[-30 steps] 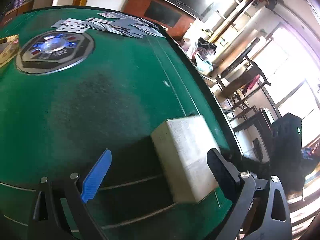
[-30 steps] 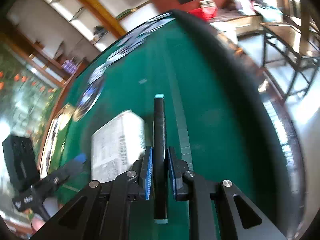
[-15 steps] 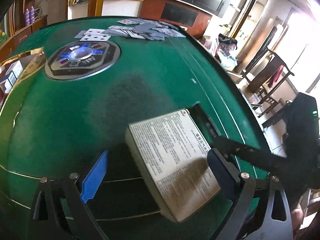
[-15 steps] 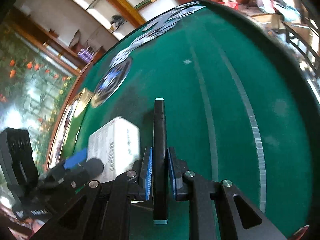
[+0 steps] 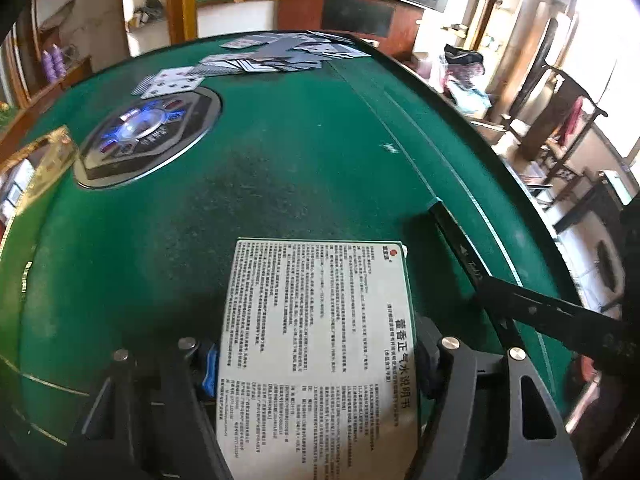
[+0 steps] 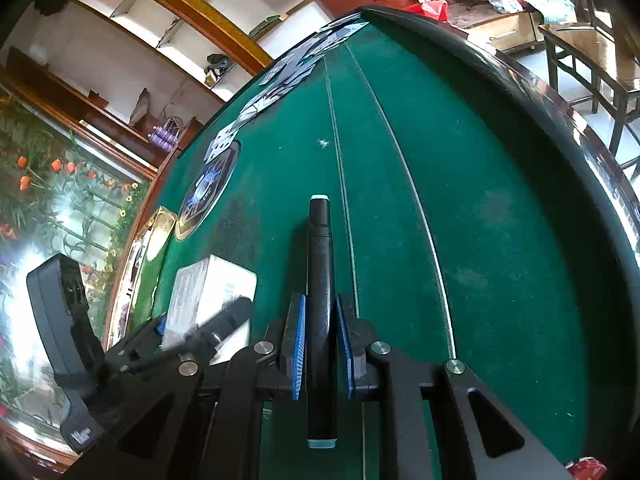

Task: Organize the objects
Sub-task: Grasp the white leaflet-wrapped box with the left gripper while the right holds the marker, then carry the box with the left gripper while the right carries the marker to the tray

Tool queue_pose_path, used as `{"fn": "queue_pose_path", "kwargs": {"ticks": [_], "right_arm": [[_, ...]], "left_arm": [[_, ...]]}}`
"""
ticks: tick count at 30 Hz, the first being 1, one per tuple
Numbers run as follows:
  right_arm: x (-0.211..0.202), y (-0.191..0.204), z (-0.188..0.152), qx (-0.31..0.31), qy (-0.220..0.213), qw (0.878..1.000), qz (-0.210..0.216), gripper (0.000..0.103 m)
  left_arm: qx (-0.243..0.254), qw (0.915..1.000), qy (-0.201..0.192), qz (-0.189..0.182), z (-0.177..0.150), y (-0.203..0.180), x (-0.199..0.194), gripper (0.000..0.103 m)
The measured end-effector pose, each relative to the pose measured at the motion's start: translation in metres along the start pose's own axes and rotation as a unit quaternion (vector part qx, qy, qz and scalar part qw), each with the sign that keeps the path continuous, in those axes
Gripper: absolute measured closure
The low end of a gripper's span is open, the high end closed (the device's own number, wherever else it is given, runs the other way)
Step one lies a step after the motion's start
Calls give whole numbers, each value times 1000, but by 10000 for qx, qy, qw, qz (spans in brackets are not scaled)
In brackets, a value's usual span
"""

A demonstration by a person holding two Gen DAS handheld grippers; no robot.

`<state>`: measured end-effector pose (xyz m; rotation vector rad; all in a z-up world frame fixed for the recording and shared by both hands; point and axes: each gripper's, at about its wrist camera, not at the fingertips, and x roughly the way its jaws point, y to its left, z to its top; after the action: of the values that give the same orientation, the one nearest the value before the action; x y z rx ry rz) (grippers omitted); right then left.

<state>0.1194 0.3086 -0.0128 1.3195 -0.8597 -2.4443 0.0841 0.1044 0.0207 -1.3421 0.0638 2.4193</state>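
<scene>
- Left gripper (image 5: 316,364): jaws closing, with the white box (image 5: 320,344) between them. The blue pad (image 5: 209,368) sits at the box's left edge and the dark finger at its right edge; firm contact cannot be confirmed.
- The box lies flat on the green table (image 5: 280,184), printed face up and close to the near edge. That leaves both long sides free for a straddling grasp.
- Right gripper (image 6: 322,344): clamped narrow on a black marker (image 6: 320,280), which runs along the line of the fingers with its capped tip pointing forward. In my judgement this keeps the marker steady for carrying.
- The marker is just beside the box, on its right, low over the felt.
- Further out: a round centre panel (image 5: 148,136) set in the felt, then scattered playing cards (image 5: 276,56) along the far edge, not yet gathered.
</scene>
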Motion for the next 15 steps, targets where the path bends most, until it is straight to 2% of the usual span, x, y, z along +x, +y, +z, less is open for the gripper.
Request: {"fn": "queue_pose_path", "kwargs": {"ticks": [5, 9, 13, 15], "right_arm": [[-1, 8, -1, -11, 39, 10000, 86, 86], [1, 30, 0, -168, 87, 9996, 223, 86], [9, 73, 2, -545, 201, 9975, 409, 86], [18, 97, 3, -732, 298, 9954, 542, 86]], "left_arm": [[-147, 9990, -88, -406, -5, 19, -12, 35], [-304, 9969, -408, -595, -8, 43, -46, 35], [-696, 9936, -747, -480, -9, 98, -91, 35], [-972, 9908, -892, -306, -12, 135, -114, 35]]}}
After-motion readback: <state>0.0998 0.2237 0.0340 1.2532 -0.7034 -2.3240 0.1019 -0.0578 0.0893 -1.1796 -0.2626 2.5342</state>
